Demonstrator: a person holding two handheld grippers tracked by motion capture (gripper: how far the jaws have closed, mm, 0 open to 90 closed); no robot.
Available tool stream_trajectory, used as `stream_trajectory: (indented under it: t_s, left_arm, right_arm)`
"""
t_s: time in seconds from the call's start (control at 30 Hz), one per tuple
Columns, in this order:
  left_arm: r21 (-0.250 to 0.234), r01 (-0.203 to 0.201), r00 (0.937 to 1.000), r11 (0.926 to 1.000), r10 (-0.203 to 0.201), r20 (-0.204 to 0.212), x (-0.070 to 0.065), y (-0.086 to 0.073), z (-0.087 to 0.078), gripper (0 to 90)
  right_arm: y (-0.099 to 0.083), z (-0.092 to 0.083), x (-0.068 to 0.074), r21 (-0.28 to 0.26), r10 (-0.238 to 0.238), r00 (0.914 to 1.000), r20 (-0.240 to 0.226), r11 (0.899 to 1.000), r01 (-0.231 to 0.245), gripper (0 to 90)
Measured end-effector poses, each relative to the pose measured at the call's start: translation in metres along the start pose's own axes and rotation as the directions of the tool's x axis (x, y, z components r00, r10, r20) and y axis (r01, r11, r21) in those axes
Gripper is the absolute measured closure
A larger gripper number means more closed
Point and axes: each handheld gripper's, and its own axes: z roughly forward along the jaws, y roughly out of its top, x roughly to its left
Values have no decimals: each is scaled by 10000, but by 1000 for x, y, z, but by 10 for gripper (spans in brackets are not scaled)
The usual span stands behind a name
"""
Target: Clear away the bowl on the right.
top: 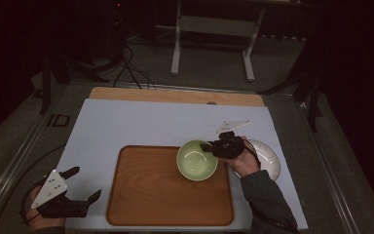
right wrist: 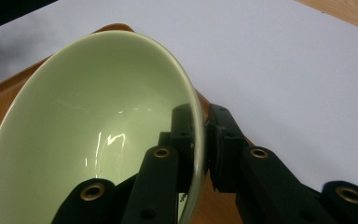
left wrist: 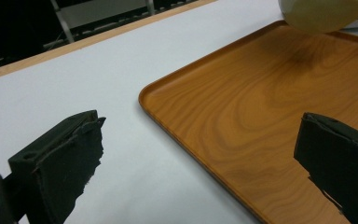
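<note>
Right tongs [right wrist: 204,140]: pinching the rim of a pale green bowl [top: 196,159], one jaw inside, one outside. Bowl: over the wooden tray's [top: 151,195] far right corner. Tray: on the white bench [top: 126,122], near edge. White plate [top: 269,158]: just right of tray. Left tongs [top: 85,184]: spread wide, at the bench's near left corner.

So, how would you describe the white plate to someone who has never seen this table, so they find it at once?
Start from the wooden tray in the middle of the white table top. Just past the tray's right edge lies the white plate, partly hidden behind the right hand-held gripper. Unlike the pale green bowl which that gripper pinches by the rim, it is flat and white.
</note>
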Motion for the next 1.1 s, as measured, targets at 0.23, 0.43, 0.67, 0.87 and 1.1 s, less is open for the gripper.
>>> stream_trajectory:
  t_s: [0.23, 0.43, 0.67, 0.87, 1.1]
  left_arm:
    - [3, -9, 10000, 10000, 9, 21, 0, 0, 0, 11]
    - [13, -8, 10000, 10000, 8, 12, 0, 0, 0, 11]
    - [-1, -15, 10000, 10000, 15, 11, 0, 0, 0, 11]
    - [-8, -10, 10000, 10000, 10, 5, 0, 0, 0, 10]
    - [-5, -8, 10000, 10000, 8, 2, 0, 0, 0, 11]
  right_arm:
    - [0, 8, 5, 116, -126, 9998, -161, 9999, 128, 815]
    - [-2, 13, 9, 202, -185, 9995, -267, 9996, 190, 814]
    - [-5, 22, 15, 325, -303, 9984, -477, 9990, 319, 814]
    - [-5, 30, 19, 406, -321, 9976, -606, 9986, 346, 814]
    - [-4, 37, 25, 437, -370, 9961, -798, 9982, 406, 814]
